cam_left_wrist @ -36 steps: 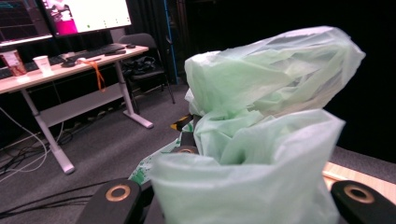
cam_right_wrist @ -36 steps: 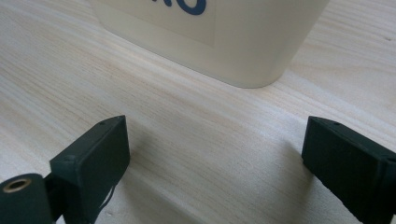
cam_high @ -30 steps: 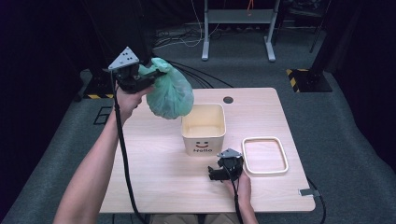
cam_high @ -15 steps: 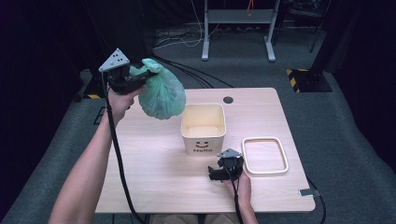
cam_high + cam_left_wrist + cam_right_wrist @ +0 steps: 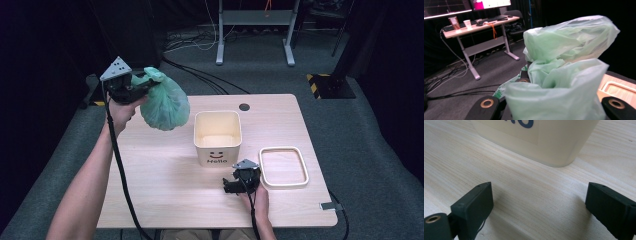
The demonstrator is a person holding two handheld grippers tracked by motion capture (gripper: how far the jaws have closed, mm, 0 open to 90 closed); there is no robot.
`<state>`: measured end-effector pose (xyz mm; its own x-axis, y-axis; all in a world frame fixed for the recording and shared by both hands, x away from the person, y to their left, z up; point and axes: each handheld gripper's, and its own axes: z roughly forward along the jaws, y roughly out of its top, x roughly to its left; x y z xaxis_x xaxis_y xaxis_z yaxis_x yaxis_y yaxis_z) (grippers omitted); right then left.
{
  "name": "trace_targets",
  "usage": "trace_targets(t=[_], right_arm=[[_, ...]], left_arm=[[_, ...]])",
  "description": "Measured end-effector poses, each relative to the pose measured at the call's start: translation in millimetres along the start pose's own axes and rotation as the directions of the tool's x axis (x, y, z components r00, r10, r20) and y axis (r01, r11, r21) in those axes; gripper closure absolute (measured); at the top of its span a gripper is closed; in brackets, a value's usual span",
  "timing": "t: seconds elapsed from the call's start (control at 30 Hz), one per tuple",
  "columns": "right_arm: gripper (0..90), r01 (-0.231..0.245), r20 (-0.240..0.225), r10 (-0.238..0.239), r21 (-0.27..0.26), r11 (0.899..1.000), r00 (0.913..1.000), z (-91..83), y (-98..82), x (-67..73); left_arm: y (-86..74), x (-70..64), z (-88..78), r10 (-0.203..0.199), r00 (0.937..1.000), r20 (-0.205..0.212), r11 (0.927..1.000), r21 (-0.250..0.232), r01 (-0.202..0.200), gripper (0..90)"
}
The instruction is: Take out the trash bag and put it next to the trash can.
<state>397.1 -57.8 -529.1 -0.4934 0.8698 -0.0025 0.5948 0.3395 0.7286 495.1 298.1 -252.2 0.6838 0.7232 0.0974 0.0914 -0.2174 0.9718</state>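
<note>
A soft green plastic bag (image 5: 166, 106) hangs bunched in the air over the table's far left corner, to the left of the cream bin (image 5: 217, 152) with "Hello" and a smile on its front. My left gripper (image 5: 144, 83) is shut on the bag's gathered neck. In the left gripper view the bag (image 5: 564, 82) bulges between the black jaws of the left gripper (image 5: 551, 105). My right gripper (image 5: 239, 179) rests on the table just in front of the bin, open and with nothing between its fingers. The right gripper (image 5: 541, 200) faces the bin's lower corner (image 5: 536, 137).
A cream rectangular frame-like lid (image 5: 283, 149) lies flat to the right of the bin. The wooden table (image 5: 160, 190) has a round cable hole (image 5: 244, 107) at its far edge. Cables and a desk stand (image 5: 252, 30) are on the floor beyond.
My left hand has carried the green bag to the left and slightly down, away from the bin. The right gripper has stayed where it was.
</note>
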Motion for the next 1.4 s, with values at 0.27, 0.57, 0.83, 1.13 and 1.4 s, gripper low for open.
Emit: trace_targets(t=[0.27, 0.57, 0.83, 1.13, 1.4], right_arm=[[7.0, -0.002, -0.001, 0.002, -0.001, 1.0, 1.0, 0.2, -0.1, 0.1], [7.1, -0.002, -0.001, 0.002, -0.001, 1.0, 1.0, 0.2, -0.2, 0.1], [7.1, -0.001, -0.001, 0.001, -0.001, 1.0, 1.0, 0.3, -0.2, 0.0], [7.2, 0.0, -0.001, 0.0, -0.001, 1.0, 1.0, 0.2, -0.2, -0.1], [7.3, -0.001, 0.0, 0.001, -0.001, 1.0, 1.0, 0.2, -0.3, -0.1]], left_arm=[[-16.9, 9.9, -5.0, -0.019, 0.9991, -0.038, 0.9997, 0.015, 0.02, 85.4], [-37.2, 20.0, -8.8, -0.037, 0.9947, -0.096, 0.9987, 0.031, 0.04, 85.4], [-56.8, 25.2, -6.4, -0.053, 0.991, -0.123, 0.9964, 0.059, 0.061, 85.4], [-75.2, 28.1, -1.1, -0.077, 0.9837, -0.162, 0.9939, 0.066, 0.089, 85.4], [-90.8, 30.4, 6.5, -0.103, 0.9738, -0.203, 0.9904, 0.07, 0.12, 85.4]])
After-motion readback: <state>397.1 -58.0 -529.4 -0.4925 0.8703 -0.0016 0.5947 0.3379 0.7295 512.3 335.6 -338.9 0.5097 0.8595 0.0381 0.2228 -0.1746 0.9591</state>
